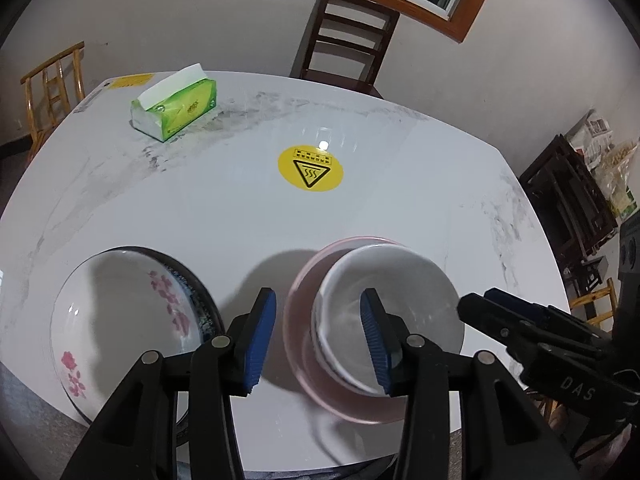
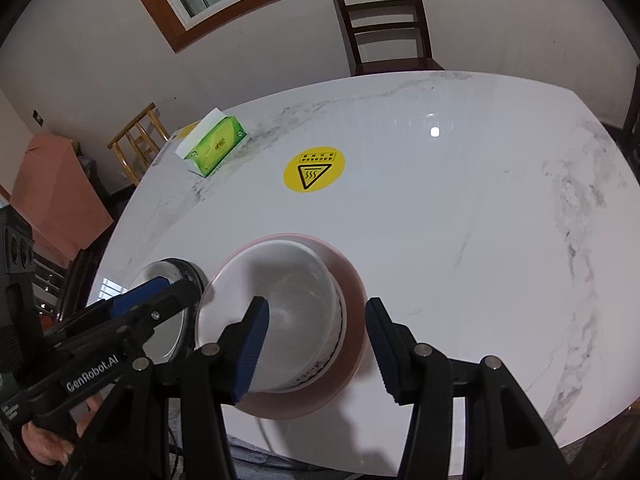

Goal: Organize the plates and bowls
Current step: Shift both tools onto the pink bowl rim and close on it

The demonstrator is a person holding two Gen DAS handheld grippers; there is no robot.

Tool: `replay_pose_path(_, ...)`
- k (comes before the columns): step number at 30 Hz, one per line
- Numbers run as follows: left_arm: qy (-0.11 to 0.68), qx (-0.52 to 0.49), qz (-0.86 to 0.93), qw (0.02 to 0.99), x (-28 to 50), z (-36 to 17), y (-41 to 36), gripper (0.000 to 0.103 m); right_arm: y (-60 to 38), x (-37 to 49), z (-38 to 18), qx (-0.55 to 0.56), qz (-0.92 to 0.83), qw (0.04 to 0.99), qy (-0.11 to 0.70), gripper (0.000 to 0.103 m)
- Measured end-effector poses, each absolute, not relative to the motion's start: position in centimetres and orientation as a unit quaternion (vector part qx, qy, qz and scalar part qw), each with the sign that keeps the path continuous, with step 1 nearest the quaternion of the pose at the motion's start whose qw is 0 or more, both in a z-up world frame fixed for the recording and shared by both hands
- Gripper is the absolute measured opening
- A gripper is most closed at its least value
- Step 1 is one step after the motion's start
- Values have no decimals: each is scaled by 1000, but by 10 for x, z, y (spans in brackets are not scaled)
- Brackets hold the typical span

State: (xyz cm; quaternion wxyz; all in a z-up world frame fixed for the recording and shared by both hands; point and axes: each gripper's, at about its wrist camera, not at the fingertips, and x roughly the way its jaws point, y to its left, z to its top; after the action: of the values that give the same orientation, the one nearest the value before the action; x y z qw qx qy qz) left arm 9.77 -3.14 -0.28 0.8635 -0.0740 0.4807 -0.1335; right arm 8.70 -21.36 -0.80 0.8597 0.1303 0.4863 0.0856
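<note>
A white bowl (image 1: pixel 408 280) (image 2: pixel 296 280) sits on a pink plate (image 1: pixel 298 308) (image 2: pixel 354 300) near the front of the marble table (image 1: pixel 240 208). To its left a white bowl with pink flowers (image 1: pixel 120 300) (image 2: pixel 156 270) rests on a dark-rimmed plate (image 1: pixel 202 292). My left gripper (image 1: pixel 320 340) (image 2: pixel 160 292) is open, hovering over the left rims of the white bowl and pink plate without touching them. My right gripper (image 2: pixel 316 348) (image 1: pixel 500 312) is open too, its fingers spanning the right rims of the same bowl and plate, pads apart from them.
A green tissue box (image 1: pixel 176 108) (image 2: pixel 214 150) lies at the far left, and a yellow heat-warning sticker (image 1: pixel 311 169) (image 2: pixel 314 174) marks the table's middle. A dark wooden chair (image 1: pixel 348 40) stands behind the table and a bamboo chair (image 1: pixel 52 84) at the left. A hand (image 2: pixel 44 444) holds the left gripper.
</note>
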Motion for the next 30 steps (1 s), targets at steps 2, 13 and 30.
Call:
replay_pose_path(2, 482, -80, -130, 863, 97, -3, -26, 40, -216, 85, -8, 133, 84, 860, 486, 51)
replay_pose_path(13, 514, -157, -131, 833, 94, -14, 5, 40, -235, 73, -9, 146, 68, 849, 504, 51)
replay_pose_path(30, 572, -225, -109, 782, 97, -40, 15, 40, -243, 69, -32, 156, 38, 818, 552, 51)
